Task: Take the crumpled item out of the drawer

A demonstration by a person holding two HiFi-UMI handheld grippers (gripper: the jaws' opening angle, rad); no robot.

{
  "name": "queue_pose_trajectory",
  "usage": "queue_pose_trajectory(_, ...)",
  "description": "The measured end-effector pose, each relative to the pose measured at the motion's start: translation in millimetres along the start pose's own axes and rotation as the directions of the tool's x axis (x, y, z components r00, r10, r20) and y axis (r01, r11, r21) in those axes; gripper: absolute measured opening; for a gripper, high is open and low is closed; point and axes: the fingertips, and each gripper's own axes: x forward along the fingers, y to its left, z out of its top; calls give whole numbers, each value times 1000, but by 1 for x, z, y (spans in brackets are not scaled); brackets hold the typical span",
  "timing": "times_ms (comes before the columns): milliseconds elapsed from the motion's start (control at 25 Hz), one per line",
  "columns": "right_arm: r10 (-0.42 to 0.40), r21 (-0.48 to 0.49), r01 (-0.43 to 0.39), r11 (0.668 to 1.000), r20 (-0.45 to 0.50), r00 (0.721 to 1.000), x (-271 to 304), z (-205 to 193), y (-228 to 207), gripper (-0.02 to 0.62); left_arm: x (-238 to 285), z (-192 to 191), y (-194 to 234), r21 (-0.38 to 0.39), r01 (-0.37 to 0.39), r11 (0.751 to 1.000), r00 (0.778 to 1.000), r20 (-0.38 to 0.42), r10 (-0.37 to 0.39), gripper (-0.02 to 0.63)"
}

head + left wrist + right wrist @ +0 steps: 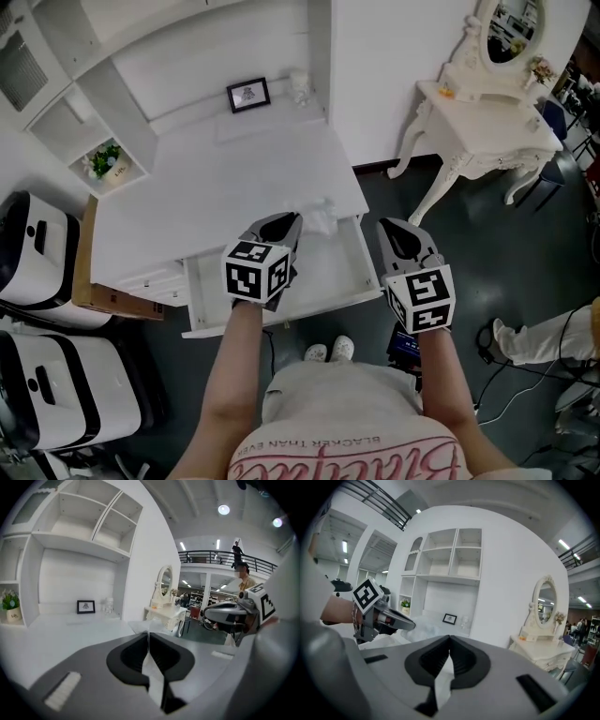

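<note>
Both shut; left tongs (pixel 149 634) pinch item (pixel 322 221).

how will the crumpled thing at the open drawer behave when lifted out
The crumpled item looks thin and see-through, so probably floppy and very light. Its creases suggest it deforms rather than breaks. The left gripper seems shut on an edge, which might slip free.

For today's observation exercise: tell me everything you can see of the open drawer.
The drawer is white, shallow and rectangular, looks like painted wood, and stands pulled out from under the white desk, towards the person. Its floor looks mostly bare; a pale crumpled item sits at its far right corner by the desk's edge. The left hand-held gripper hangs over it, closed tips at that item.
</note>
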Motion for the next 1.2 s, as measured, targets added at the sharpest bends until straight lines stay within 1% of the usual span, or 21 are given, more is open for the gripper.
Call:
queue_pose_trajectory(120,-3,37,1,999,48,999,-4,17,-7,6,-15,22,-1,24,-33,999,997,73,31,26)
queue_pose_trajectory(200,-6,53,1,999,84,996,-8,29,-11,6,-27,37,-1,38,-58,998,990,129,53,26)
queue_pose_trajectory(320,-11,49,4,999,132,991,-13,48,-14,6,-44,59,-2,70,-96,993,975,210,79,26)
queue_pose_trajectory(440,-1,33,-5,999,180,984,-18,68,-13,6,-61,80,-5,126,-139,982,952,288,98,26)
queue_pose_trajectory(520,5,17,-9,1000,211,978,-21,80,-11,6,-72,94,-8,165,-171,971,932,347,105,26)
queue_pose_trajectory(600,11,-1,-11,1000,242,970,-23,90,-7,6,-84,106,-11,197,-206,959,906,409,111,26)
queue_pose_trajectory(800,-5,-39,18,999,315,949,-26,112,2,6,-116,129,-14,234,-308,922,827,545,138,26)
queue_pose_trajectory(960,9,-67,16,998,362,932,-26,128,12,6,-142,140,-12,244,-397,885,762,625,170,26)
queue_pose_trajectory(1000,15,-72,12,997,369,929,-25,131,15,6,-148,142,-12,243,-417,876,751,635,181,26)
queue_pose_trajectory(1120,39,-84,-7,996,385,922,-23,138,22,6,-160,143,-10,220,-451,865,739,635,224,26)
queue_pose_trajectory(1200,57,-94,-21,995,395,917,-21,143,25,6,-168,146,-6,211,-475,854,726,643,245,26)
